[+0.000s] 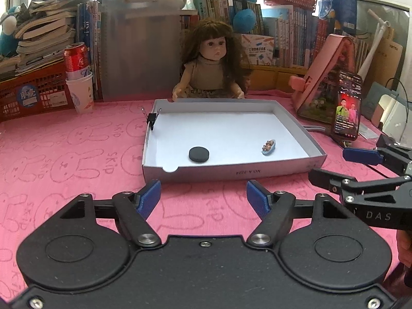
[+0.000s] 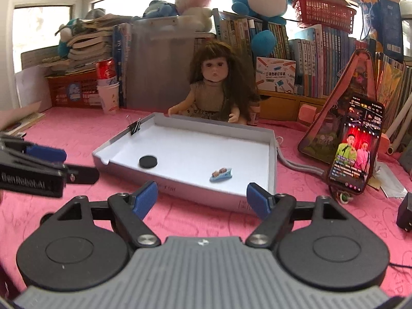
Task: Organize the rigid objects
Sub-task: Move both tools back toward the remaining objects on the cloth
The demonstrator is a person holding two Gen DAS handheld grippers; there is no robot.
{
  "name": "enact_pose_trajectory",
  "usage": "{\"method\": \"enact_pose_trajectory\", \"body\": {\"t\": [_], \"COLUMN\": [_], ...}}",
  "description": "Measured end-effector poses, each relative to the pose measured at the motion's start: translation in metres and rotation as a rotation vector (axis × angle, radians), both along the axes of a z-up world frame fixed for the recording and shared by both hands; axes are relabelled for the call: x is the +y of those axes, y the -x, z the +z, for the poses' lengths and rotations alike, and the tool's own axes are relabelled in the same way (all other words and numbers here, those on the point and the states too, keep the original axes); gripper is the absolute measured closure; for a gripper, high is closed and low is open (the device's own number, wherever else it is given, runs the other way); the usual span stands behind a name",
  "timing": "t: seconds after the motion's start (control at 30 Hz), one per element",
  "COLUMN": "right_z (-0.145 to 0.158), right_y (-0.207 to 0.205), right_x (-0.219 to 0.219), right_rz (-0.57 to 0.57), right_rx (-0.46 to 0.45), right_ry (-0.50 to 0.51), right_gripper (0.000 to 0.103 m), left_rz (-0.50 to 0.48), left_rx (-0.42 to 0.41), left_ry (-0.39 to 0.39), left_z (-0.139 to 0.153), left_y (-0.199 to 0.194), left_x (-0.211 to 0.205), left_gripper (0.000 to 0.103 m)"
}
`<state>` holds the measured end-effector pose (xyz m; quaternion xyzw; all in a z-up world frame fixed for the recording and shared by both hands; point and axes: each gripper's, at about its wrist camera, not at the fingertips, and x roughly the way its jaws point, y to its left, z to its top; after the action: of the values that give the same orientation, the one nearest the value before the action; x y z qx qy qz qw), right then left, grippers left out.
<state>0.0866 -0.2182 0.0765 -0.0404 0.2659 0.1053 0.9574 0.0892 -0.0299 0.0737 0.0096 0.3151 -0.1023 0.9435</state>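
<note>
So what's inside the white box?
Inside the white box lie a black round disc and a tiny blue boat figure. A black binder clip grips its left wall. Whatever sits tight behind the near wall is hidden.

Daylight pours from the windows (image 2: 43, 18) behind my shelves, blown white. The table sits dimmer and pink-tinted. Fisheye bends every edge; my other tong (image 2: 33, 170) looks smeared with blur.
</note>
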Motion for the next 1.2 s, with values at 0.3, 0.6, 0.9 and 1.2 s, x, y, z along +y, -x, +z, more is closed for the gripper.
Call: {"method": "enact_pose_trajectory", "body": {"t": [0.3,0.6,0.9,1.2], "right_z": [-0.021,-0.035,-0.046,-0.053], "right_y": [0.032,0.056,0.074,0.082], "right_x": [-0.005,-0.012,-0.017,-0.020], "right_rz": [-0.012,-0.088,-0.191,-0.227], "right_rx": [-0.005,-0.015,-0.072,-0.072], "right_ry": [0.015,0.018,0.028,0.052], "right_gripper": [0.018,0.018,0.018,0.018], "left_rz": [0.012,0.073,0.089,0.097], "left_rx": [-0.033,-0.034,-0.037,-0.102], "left_ry": [-0.039,-0.043,-0.023,-0.027], "left_z": [-0.019,-0.037,-0.048,-0.036], "left_y": [0.040,0.061,0.070,0.088], "left_x": [0.008,0.024,0.033,0.037], "left_gripper": [0.031,0.031,0.036,0.046]}}
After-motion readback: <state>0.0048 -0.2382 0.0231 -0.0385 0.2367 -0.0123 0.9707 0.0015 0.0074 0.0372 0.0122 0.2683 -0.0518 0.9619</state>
